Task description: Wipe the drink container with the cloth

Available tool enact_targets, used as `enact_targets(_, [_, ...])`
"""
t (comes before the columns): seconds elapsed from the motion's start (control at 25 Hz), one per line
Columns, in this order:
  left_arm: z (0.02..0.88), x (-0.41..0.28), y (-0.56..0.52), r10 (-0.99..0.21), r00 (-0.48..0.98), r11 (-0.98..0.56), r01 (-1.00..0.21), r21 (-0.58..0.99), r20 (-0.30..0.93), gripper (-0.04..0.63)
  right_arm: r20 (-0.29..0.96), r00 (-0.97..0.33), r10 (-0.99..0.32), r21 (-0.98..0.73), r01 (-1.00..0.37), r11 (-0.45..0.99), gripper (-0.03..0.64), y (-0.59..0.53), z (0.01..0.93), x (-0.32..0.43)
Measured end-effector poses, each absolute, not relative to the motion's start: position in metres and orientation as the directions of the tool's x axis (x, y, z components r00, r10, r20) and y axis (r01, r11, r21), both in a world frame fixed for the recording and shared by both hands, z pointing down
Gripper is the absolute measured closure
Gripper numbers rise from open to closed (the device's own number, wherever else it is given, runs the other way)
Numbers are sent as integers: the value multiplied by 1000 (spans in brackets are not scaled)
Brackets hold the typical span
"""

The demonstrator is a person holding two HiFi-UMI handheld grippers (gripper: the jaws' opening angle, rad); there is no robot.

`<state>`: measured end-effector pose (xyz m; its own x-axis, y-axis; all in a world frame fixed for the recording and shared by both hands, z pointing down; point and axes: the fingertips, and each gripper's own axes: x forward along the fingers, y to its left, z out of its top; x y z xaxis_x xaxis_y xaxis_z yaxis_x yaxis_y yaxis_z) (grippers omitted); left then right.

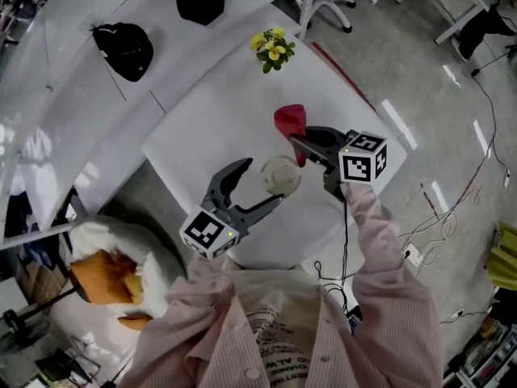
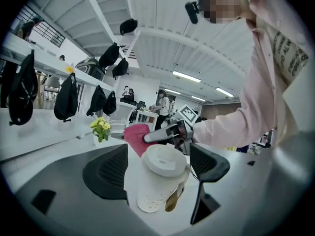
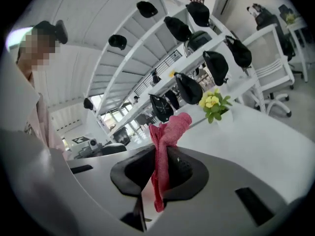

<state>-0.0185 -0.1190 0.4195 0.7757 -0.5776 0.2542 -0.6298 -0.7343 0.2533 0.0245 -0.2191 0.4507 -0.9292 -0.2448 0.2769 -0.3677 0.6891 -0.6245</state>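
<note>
Left tongs (image 1: 260,184) spread either side of the white-lidded paper drink cup (image 1: 280,176), mid white tabletop (image 1: 210,120), a bit toward my edge; right tongs (image 1: 300,144) pinching the floppy red cloth (image 1: 291,120) just beside it; cup's probably light and crushable, so I'd grip gently at mid-wall.

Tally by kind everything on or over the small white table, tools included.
drink container: 1
red cloth: 1
potted yellow flowers: 1
tools: 2, the left tool and the right tool
Total: 5
</note>
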Motion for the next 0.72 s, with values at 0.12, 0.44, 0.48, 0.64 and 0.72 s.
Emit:
enact_targets(0.12, [400,-32,-122,-624,747,-716,-664,215,229,221,232,-900,-369,-561,-433,705,572,-215,428,39])
enact_targets(0.44, [373,-52,-123,-749,629,-618,-777,122,210,315,85,-760,-644,-468,-601,648,572,-181,368,78])
enact_targets(0.48, [371,-53,-121,-754,623,-615,-781,113,207,420,78,-748,-659,-454,-616,644,572,-174,362,79])
enact_targets(0.64, [358,-52,-115,-752,631,-622,-775,113,190,437,58,-695,-716,-389,-676,625,572,-152,338,86])
enact_targets(0.72, [351,-53,-112,-754,628,-621,-777,104,192,454,53,-673,-738,-361,-702,614,572,-143,329,88])
